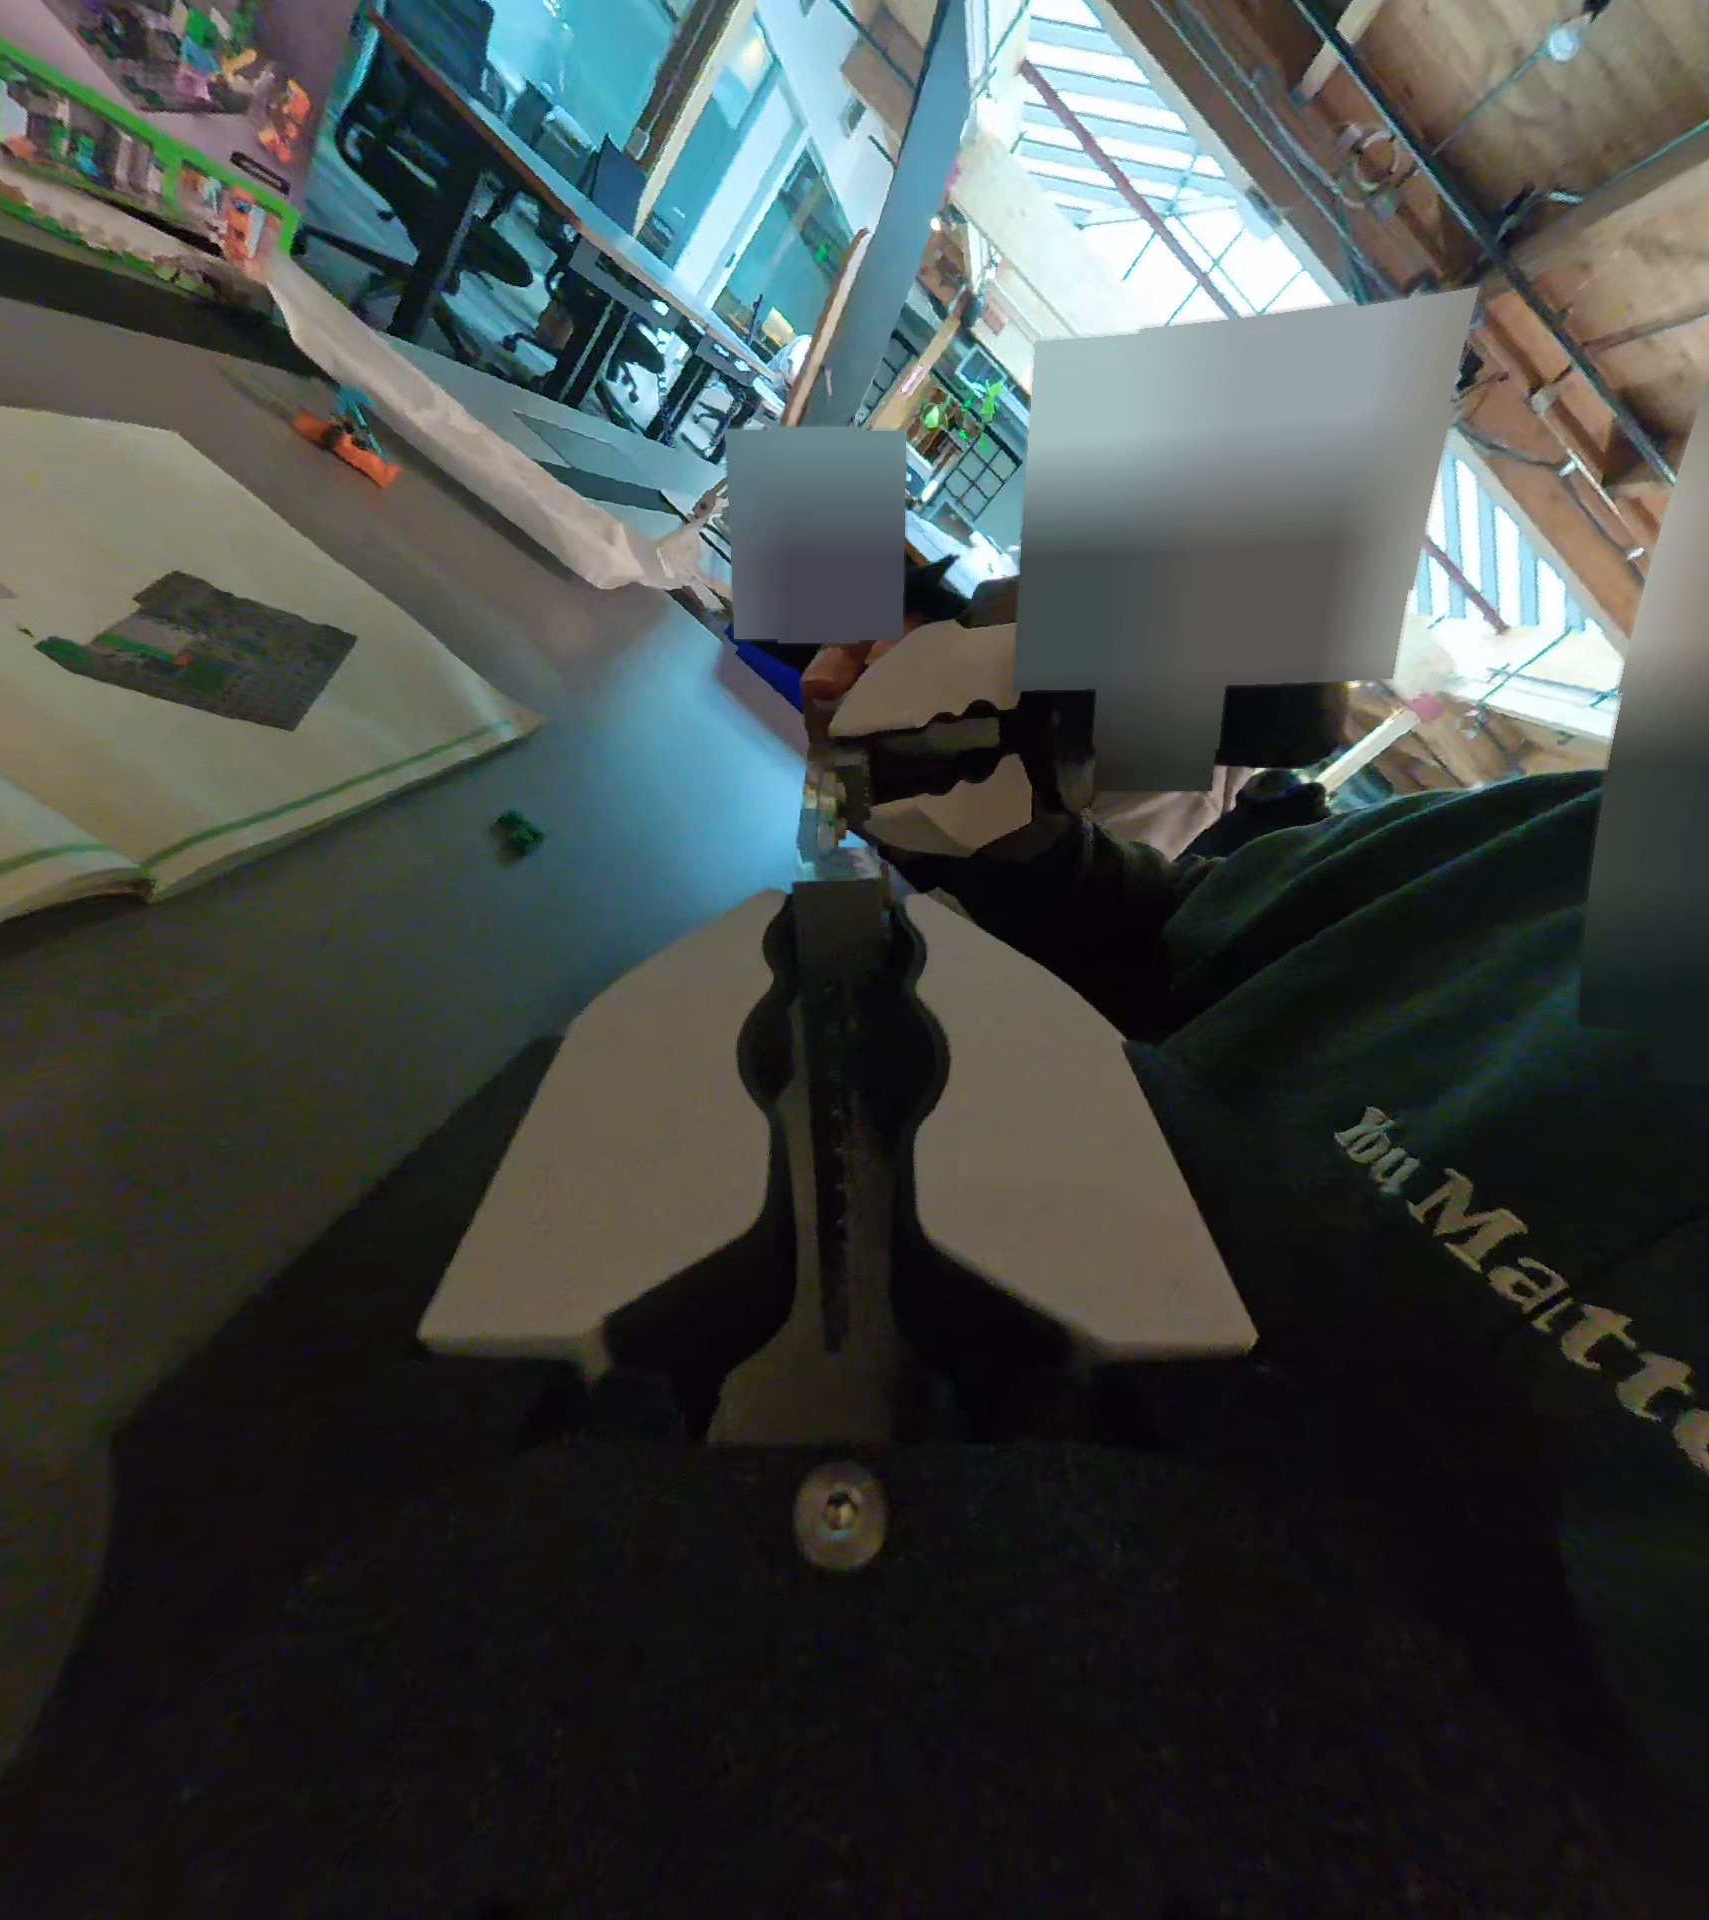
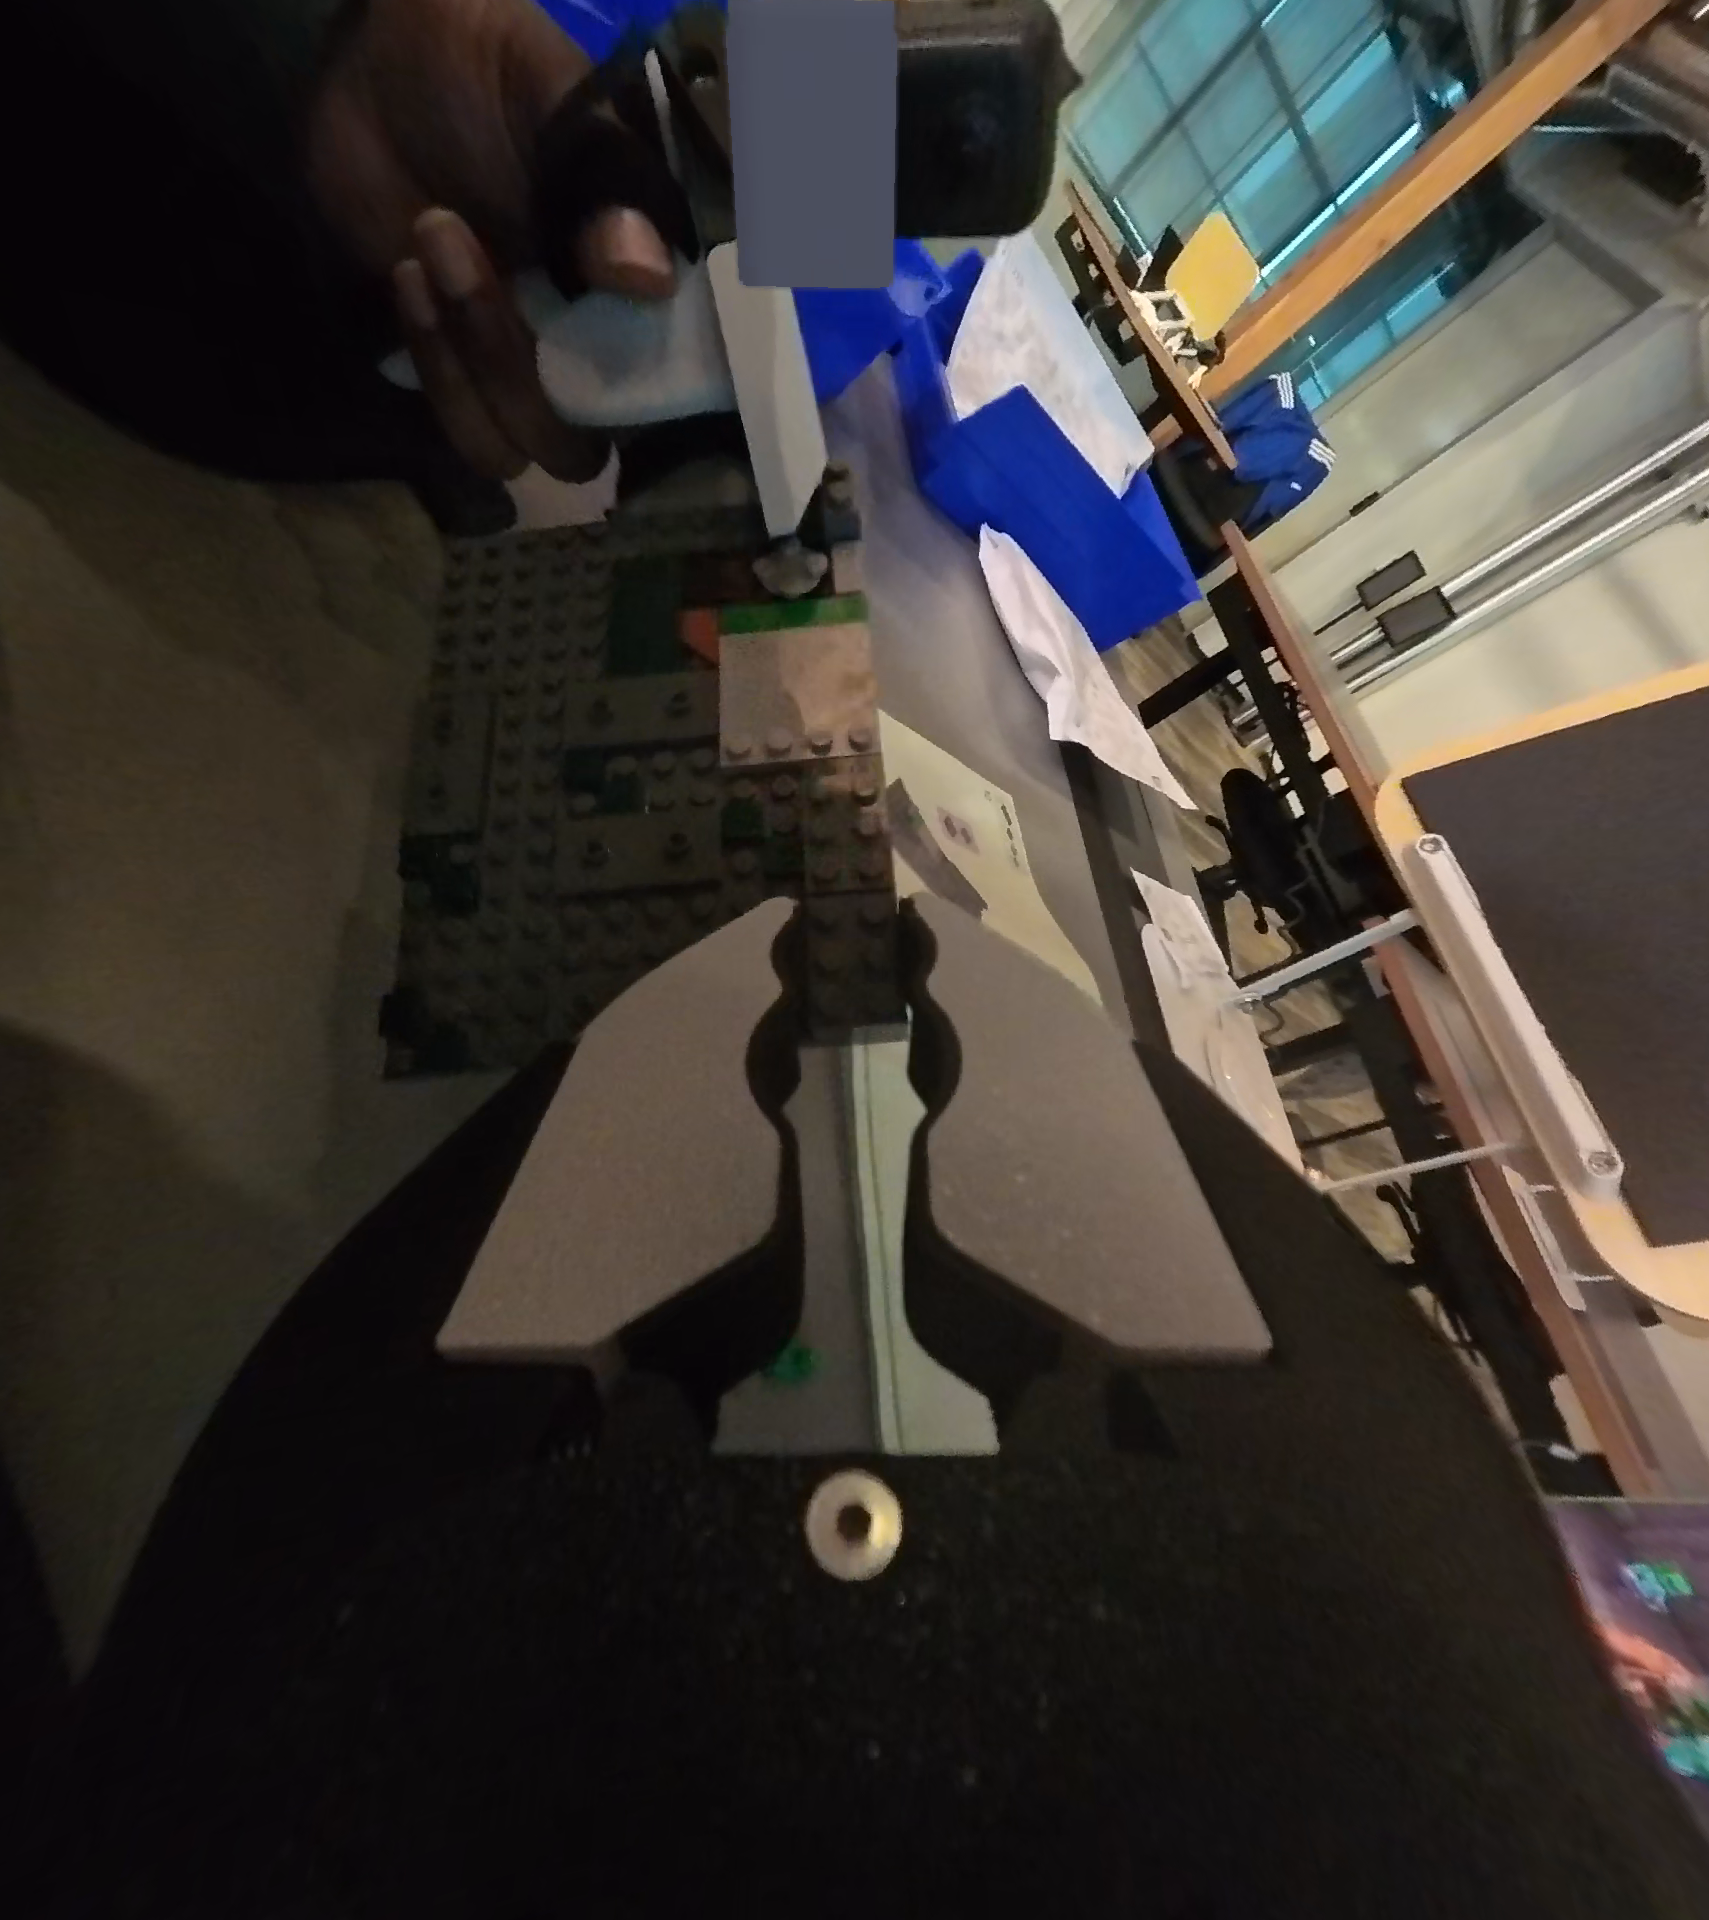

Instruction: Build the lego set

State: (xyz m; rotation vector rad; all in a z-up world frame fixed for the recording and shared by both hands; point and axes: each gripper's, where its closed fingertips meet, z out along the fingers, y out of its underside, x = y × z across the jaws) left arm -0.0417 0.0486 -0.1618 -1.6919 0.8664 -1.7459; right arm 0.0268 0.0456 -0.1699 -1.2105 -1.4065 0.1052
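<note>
dim foreground | bright skylights (image 1: 1130,208) | fisheye-warped edges | motion blur

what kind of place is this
Probably an open-plan office or workshop loft. Rows of desks with office chairs fill the background, exposed wood beams and skylights run overhead, and blue bins sit on the worktable.

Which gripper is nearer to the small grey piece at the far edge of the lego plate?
Left. The left gripper holds the small grey piece itself; the right gripper clamps the lego plate at its opposite edge.
</note>
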